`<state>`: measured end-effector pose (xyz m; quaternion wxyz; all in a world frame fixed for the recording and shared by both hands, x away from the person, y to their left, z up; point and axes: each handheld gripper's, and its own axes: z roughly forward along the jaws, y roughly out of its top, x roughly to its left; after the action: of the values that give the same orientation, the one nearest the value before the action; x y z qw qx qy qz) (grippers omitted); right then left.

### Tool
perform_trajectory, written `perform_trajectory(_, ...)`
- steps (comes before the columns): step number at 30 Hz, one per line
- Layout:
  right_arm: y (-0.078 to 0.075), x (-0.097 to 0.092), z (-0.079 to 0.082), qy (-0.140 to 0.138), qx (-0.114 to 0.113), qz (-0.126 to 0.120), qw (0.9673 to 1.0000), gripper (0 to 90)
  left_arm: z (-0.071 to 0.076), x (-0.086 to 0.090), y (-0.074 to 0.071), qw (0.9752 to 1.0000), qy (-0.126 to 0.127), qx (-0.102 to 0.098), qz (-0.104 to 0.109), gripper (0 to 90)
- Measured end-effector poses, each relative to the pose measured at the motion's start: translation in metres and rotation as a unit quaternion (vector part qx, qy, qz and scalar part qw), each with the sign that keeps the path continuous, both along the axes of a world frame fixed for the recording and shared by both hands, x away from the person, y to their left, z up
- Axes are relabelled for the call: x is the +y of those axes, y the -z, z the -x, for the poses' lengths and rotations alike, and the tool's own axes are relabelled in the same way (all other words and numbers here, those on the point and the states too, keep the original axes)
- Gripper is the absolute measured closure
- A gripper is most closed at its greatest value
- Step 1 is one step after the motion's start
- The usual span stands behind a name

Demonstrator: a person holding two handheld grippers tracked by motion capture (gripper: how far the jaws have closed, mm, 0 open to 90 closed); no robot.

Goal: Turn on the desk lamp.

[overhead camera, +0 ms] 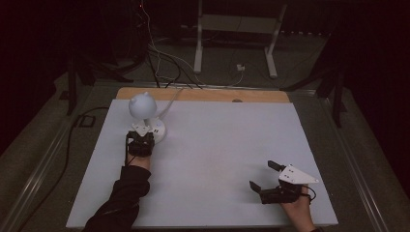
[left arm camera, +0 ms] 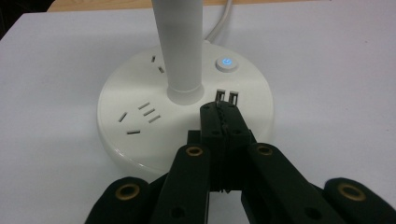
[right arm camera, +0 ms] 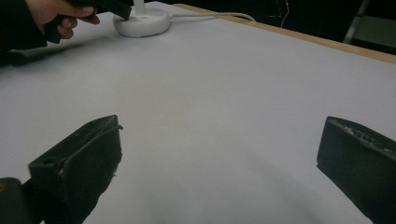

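Note:
A white desk lamp with a ball-shaped head (overhead camera: 141,105) stands on a round white base (left arm camera: 140,135) at the table's back left. The base carries sockets, two USB ports (left arm camera: 226,97) and a power button (left arm camera: 226,64) lit blue. My left gripper (left arm camera: 223,112) is shut, jaws pressed together with nothing between them, tips over the base just before the USB ports and beside the lamp's stem (left arm camera: 182,46). In the high view it sits at the base's near side (overhead camera: 140,141). My right gripper (overhead camera: 262,175) rests open at the front right, its jaws wide apart over bare table.
The white table top (overhead camera: 217,145) has a wooden strip along its back edge (overhead camera: 203,94). The lamp's white cord (left arm camera: 223,21) runs off the back. Beyond the table are floor cables and a white stand (overhead camera: 237,38). The person's left hand (right arm camera: 56,16) appears in the right gripper view.

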<state>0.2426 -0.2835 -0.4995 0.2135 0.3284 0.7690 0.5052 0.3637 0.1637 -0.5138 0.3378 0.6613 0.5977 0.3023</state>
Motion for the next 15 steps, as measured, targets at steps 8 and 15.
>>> perform_trajectory(8,0.0005,0.0001,-0.0001,0.000,0.002,0.002,1.0000,0.0,0.0001,-0.0018,0.0005,1.0000,0.003,-0.003,-0.005,90.0)
perform_trajectory(15,0.0002,0.0002,0.0000,0.000,0.001,0.002,1.0000,0.0,0.0007,-0.0050,0.0009,0.9999,0.009,-0.001,-0.015,90.0)
